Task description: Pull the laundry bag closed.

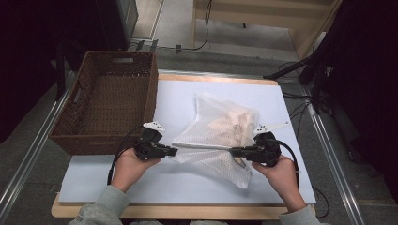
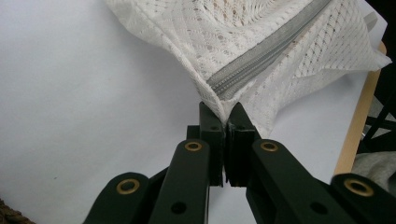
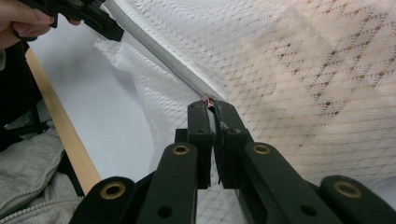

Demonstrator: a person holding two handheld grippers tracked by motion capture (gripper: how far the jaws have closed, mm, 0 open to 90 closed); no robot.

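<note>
— What did we record at the grippers?

— We found the left gripper (image 1: 174,151) clamped on one end of the white mesh bag (image 1: 220,133), just beside its grey zipper (image 2: 266,52). The right gripper (image 1: 233,151) was closed on a small piece at the zipper's other end.

— Where was the bag?

— It lay on the white sheet (image 1: 187,101), nearer the tabletop's front edge, the zipper taut between the grippers. A brown wicker basket (image 1: 84,126) stood at the left edge.

A brown wicker basket (image 1: 77,101) sits at the left edge of the white table (image 1: 178,93).
</note>
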